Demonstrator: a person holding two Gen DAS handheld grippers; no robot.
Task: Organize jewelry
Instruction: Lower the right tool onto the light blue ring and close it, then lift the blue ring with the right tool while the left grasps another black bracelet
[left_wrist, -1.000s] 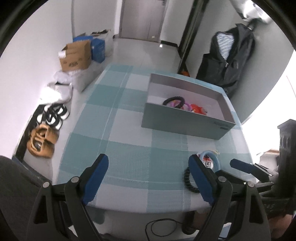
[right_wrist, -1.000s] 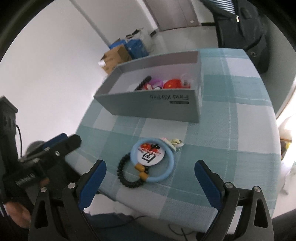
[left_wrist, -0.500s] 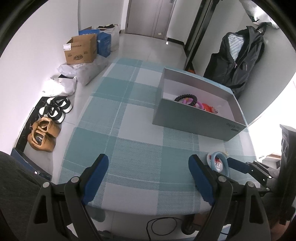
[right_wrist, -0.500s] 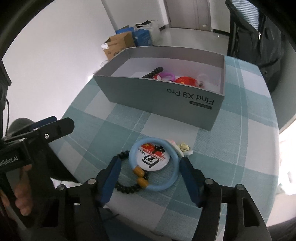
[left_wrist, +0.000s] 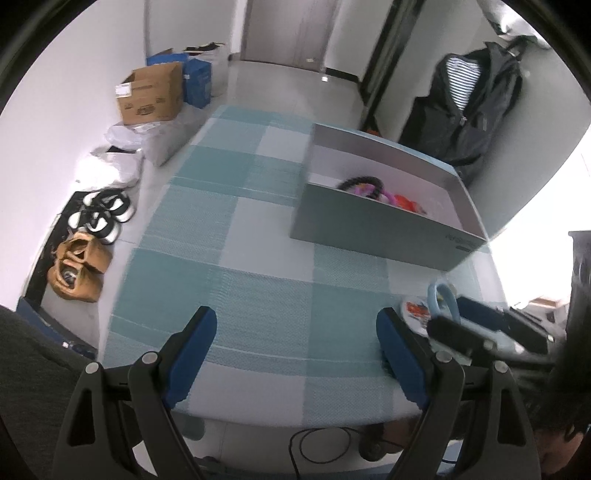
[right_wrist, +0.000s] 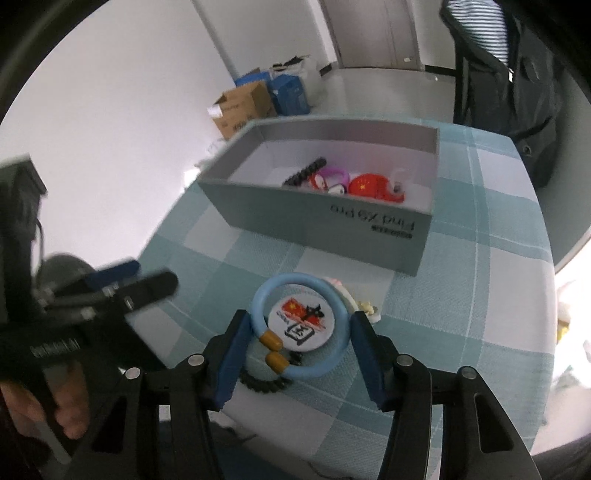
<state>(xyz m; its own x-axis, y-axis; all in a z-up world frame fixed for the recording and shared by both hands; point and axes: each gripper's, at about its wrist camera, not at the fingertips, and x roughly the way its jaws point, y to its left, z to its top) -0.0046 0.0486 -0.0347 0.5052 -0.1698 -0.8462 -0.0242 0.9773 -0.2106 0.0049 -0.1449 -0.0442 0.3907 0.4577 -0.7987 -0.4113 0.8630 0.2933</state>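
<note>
- Right wrist view: the right gripper (right_wrist: 297, 345) has just been closing, and its blue pads now bracket the light blue bangle (right_wrist: 334, 295), one pad at each outer side. A second ago the jaws stood wide with the bangle lying well ahead of them; now the ring sits between them, looks tilted up off the checked tablecloth (right_wrist: 461, 306), and the pads seem to touch its rim, so I judge the grip made or all but made.
- Inside the ring's outline lies a round badge (right_wrist: 301, 323); a black bead bracelet (right_wrist: 264, 384) lies beneath the near edge and a small white charm (right_wrist: 365, 308) just beside the right pad. Whether any of these is caught I cannot tell.
- The grey box (right_wrist: 332, 229) stands beyond, open, already holding a black bracelet, a purple ring and red pieces. The bangle looks like the next piece to go in.
- Left wrist view: the left gripper (left_wrist: 297, 345) hangs wide open over bare cloth at the near table edge, holding nothing, much as it did a second ago.
- From this side the right gripper (left_wrist: 480, 332) shows at the right edge with the bangle (left_wrist: 441, 299) standing up above it, near the box (left_wrist: 369, 232). This picture is blurred, so contact cannot be read here.
</note>
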